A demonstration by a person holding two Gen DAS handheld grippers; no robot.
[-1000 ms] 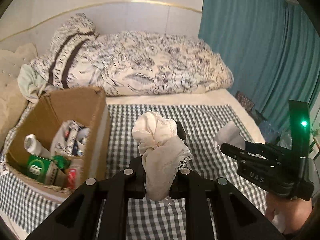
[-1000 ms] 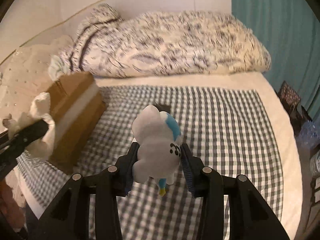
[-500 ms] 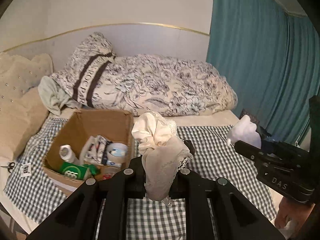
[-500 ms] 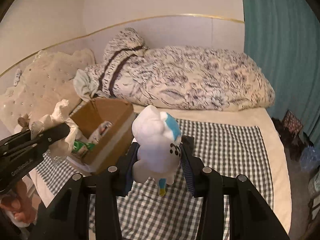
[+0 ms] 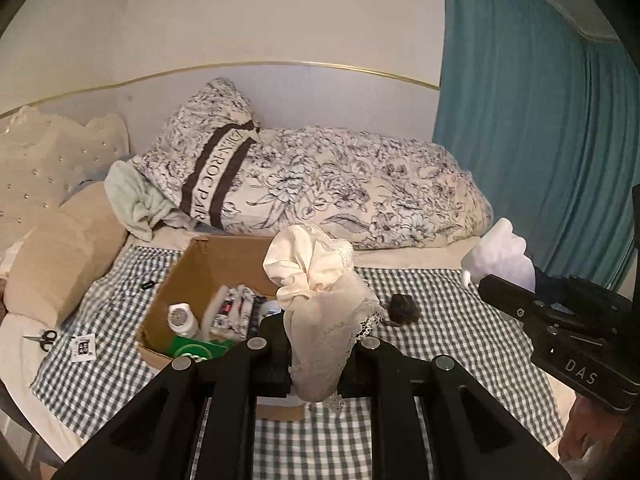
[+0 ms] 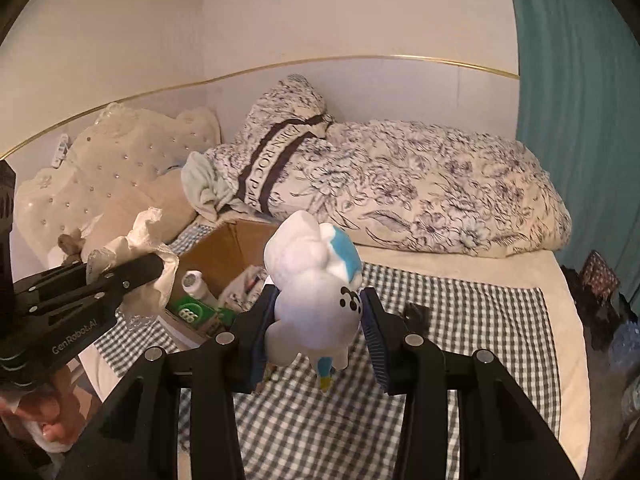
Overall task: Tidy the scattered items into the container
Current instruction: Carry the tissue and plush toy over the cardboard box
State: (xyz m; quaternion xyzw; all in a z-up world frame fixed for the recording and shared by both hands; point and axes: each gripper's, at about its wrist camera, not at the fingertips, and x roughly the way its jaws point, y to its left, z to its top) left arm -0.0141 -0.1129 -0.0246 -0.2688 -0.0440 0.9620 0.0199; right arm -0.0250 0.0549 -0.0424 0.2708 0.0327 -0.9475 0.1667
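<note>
My left gripper (image 5: 316, 344) is shut on a cream lace-edged cloth (image 5: 320, 300) that hangs bunched between its fingers, held over the near right corner of the cardboard box (image 5: 208, 268). The box sits on the checked blanket and holds a white bottle (image 5: 182, 316), a green packet (image 5: 196, 350) and printed wrappers. My right gripper (image 6: 318, 328) is shut on a white plush toy (image 6: 316, 292) with a blue patch, raised to the right of the box (image 6: 224, 248). A small dark fuzzy item (image 5: 402, 310) lies on the blanket.
A floral duvet (image 5: 340, 188) and pillows fill the back of the bed. Scissors (image 5: 40, 338) and a small tag (image 5: 84, 346) lie at the blanket's left edge. A teal curtain (image 5: 540, 120) hangs on the right. A dark object (image 6: 416, 314) lies on the checked blanket (image 6: 460, 320).
Both grippers rose and drew back from the bed with their loads still held; the box now appears farther off and more of the wall and headboard is visible.
</note>
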